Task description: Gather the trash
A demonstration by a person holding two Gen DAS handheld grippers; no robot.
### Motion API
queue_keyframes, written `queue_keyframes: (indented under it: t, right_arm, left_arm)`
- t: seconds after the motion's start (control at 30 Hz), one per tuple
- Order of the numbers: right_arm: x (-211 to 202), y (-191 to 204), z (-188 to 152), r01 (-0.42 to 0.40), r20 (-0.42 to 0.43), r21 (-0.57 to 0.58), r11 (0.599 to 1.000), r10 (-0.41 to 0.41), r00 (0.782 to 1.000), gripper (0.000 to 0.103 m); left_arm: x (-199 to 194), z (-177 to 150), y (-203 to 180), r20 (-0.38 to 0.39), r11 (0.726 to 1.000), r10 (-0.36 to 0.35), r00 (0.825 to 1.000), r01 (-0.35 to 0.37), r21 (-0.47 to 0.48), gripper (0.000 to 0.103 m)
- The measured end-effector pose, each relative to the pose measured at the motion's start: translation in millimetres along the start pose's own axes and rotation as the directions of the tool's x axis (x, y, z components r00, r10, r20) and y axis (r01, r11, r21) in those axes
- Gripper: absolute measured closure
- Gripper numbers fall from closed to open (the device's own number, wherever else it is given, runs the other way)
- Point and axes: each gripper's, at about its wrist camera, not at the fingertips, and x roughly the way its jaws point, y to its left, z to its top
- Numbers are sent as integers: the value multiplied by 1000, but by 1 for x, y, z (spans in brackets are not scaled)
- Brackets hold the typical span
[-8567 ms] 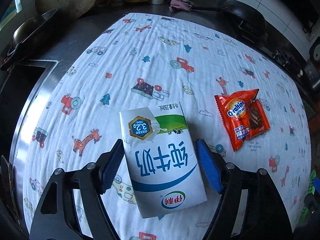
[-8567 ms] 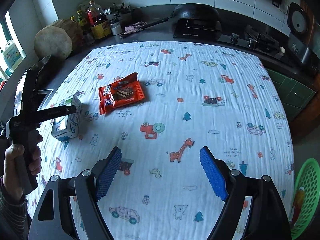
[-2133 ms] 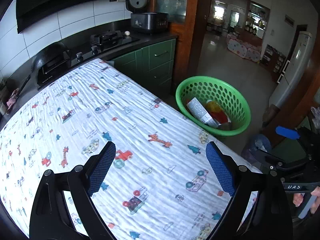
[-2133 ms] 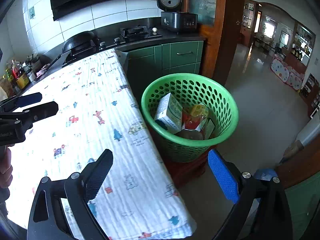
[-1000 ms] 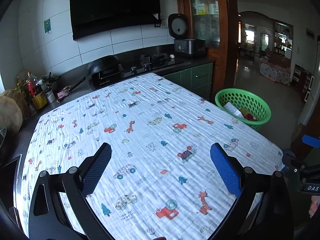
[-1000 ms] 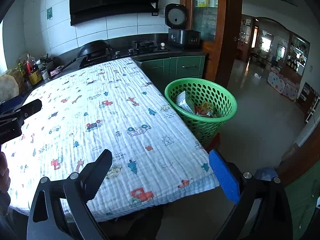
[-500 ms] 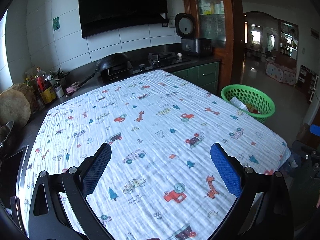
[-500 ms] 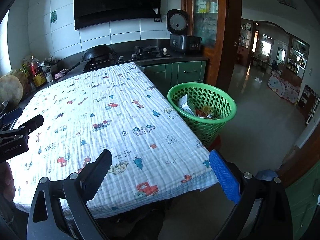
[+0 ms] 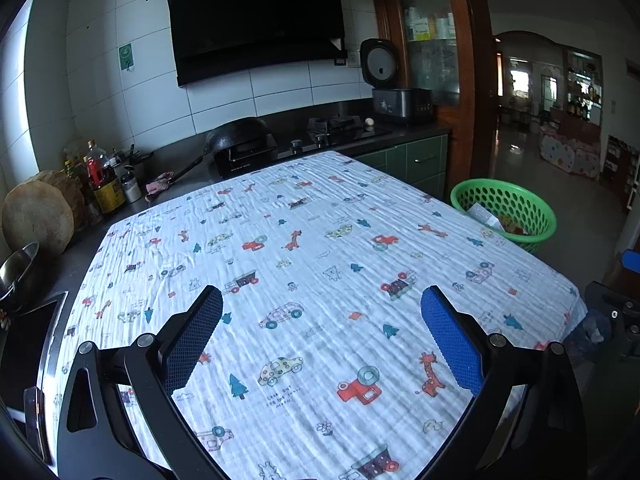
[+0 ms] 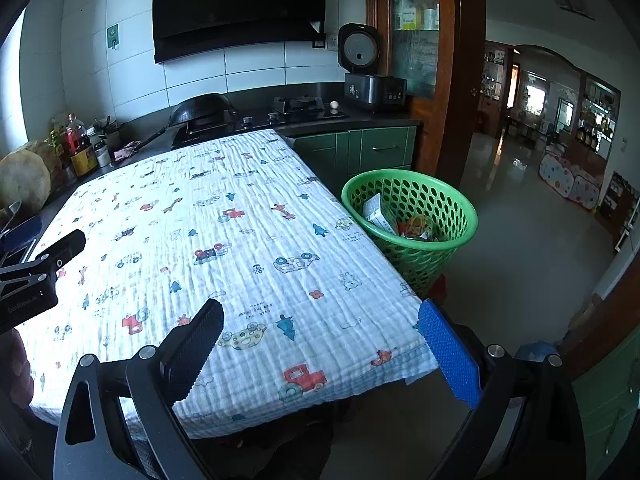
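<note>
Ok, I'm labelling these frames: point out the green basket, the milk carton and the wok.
green basket [image 10: 460, 204], right wrist view, rim.
milk carton [image 10: 374, 208], right wrist view, white side.
wok [image 9: 240, 136], left wrist view, bowl.

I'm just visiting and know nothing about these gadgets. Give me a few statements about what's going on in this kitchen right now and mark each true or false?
1. Both hand-held grippers are open and empty. True: the left hand-held gripper and right hand-held gripper hold nothing.
2. A milk carton lies on the tablecloth. False: no trash shows on the cloth.
3. The green basket stands on the floor beside the table's corner. True.
4. The basket is empty. False: a carton and wrappers lie inside.
5. A wok sits on the counter behind the table. True.
</note>
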Motion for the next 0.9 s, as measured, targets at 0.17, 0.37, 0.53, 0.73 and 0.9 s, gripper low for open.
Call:
queue_keyframes:
  t: [0.17, 0.37, 0.53, 0.73, 0.9]
  right_arm:
    - [1, 2, 1, -7, 8, 1, 1000, 7, 1000, 8]
    - [-1, 1, 1, -8, 16, 2, 1000, 8, 1000, 8]
    - [-4, 0, 3, -8, 24, 7, 1000, 8, 1000, 8]
    - [-5, 0, 4, -7, 27, 6, 1000, 7, 1000, 8]
    - [-6, 0, 4, -5, 30, 5, 1000, 5, 1000, 8]
  left_arm:
    - [-1, -2, 3, 3, 1000, 17, 1000, -17, -8, 5]
    - [-4, -1, 4, 11, 1000, 20, 1000, -20, -22, 5]
    - [-5, 0, 4, 16, 1000, 15, 1000, -15, -26, 5]
    - [-7, 0, 3, 23, 1000, 11, 1000, -11, -23, 5]
    - [-9, 0, 3, 21, 1000, 11, 1000, -11, -29, 5]
